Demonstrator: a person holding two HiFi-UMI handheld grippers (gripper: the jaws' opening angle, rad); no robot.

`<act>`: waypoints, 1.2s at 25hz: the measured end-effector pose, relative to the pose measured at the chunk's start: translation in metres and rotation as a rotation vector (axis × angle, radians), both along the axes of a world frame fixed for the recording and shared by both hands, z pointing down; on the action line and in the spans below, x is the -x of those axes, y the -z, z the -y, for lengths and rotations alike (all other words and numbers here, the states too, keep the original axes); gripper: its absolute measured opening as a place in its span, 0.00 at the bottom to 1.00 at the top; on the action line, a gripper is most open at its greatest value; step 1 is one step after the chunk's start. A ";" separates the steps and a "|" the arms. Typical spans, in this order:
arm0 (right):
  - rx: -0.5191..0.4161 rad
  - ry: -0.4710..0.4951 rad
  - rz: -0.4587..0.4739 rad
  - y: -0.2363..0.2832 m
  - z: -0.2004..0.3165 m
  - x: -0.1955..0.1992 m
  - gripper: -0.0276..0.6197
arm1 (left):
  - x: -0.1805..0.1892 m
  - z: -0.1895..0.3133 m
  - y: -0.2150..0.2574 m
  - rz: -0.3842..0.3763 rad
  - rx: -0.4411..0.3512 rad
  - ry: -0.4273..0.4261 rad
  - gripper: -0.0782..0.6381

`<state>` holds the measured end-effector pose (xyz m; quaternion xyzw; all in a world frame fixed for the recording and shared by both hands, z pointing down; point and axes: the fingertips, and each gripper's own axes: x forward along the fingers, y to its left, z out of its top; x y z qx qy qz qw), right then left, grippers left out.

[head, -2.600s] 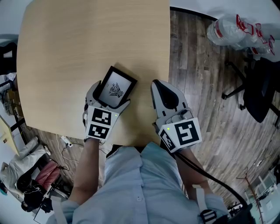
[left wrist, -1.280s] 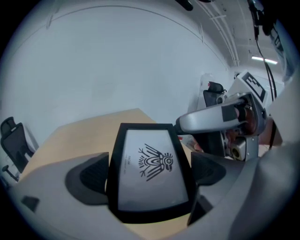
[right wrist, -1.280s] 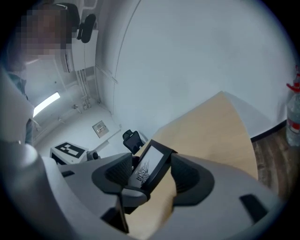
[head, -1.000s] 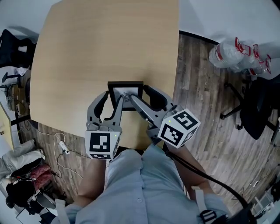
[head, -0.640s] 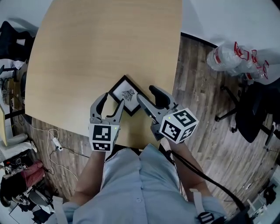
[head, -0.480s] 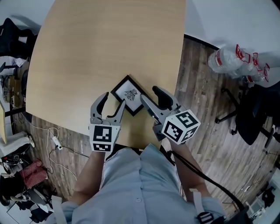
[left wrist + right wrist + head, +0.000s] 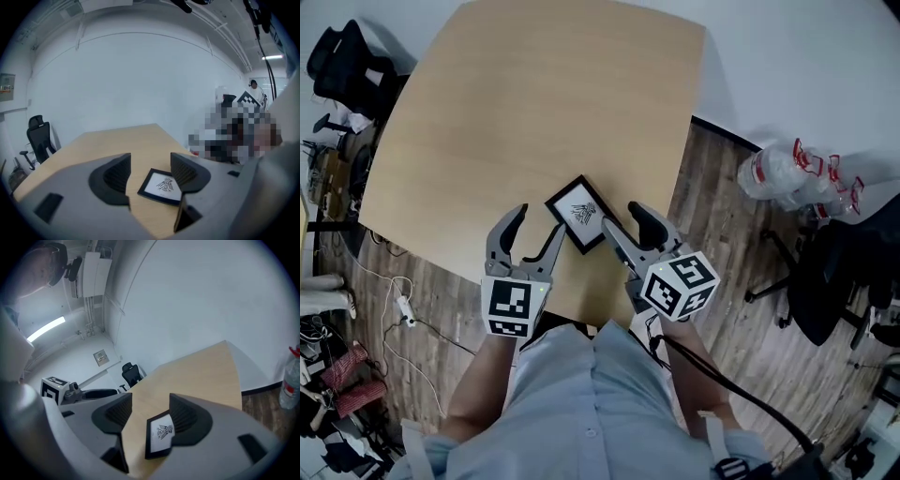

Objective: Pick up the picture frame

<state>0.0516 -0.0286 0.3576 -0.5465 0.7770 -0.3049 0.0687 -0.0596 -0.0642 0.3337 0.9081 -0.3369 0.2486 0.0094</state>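
While the small black picture frame (image 7: 581, 214) with its white print lies on the pale wooden table (image 7: 516, 112) near the front edge, the left tongs (image 7: 537, 223), having just been opening, and the right tongs (image 7: 622, 216) flank it, both half-wide and empty; grey-brown plank floor (image 7: 722, 225) lies beyond.

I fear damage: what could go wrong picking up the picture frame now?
The picture frame lies flat on the table near its front corner; a nudge could slide it off. It sits off-centre before the open jaws of the right gripper, so closing may catch only a corner and twist it.
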 end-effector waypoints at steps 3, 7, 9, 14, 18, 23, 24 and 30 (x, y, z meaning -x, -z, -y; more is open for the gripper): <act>-0.023 0.015 -0.028 0.008 -0.007 -0.002 0.43 | 0.005 -0.010 0.016 -0.040 -0.023 0.036 0.49; -0.046 0.042 -0.063 0.019 -0.017 -0.004 0.43 | 0.014 -0.021 0.039 -0.071 -0.073 0.097 0.47; -0.057 0.057 -0.084 0.022 -0.021 -0.002 0.43 | 0.019 -0.026 0.049 -0.085 -0.098 0.120 0.43; -0.053 0.080 -0.119 0.025 -0.023 0.002 0.43 | 0.027 -0.033 0.075 -0.131 -0.141 0.148 0.29; -0.025 0.098 -0.162 0.018 -0.016 0.011 0.43 | 0.037 -0.024 0.087 -0.160 -0.160 0.171 0.11; 0.040 0.113 -0.222 -0.002 0.004 0.017 0.44 | 0.040 -0.003 0.094 -0.233 -0.140 0.198 0.11; 0.057 0.114 -0.236 -0.007 0.008 0.018 0.45 | 0.040 0.001 0.094 -0.246 -0.132 0.200 0.11; 0.188 0.152 -0.328 -0.045 0.029 0.029 0.53 | 0.050 0.021 0.086 -0.279 -0.053 0.198 0.11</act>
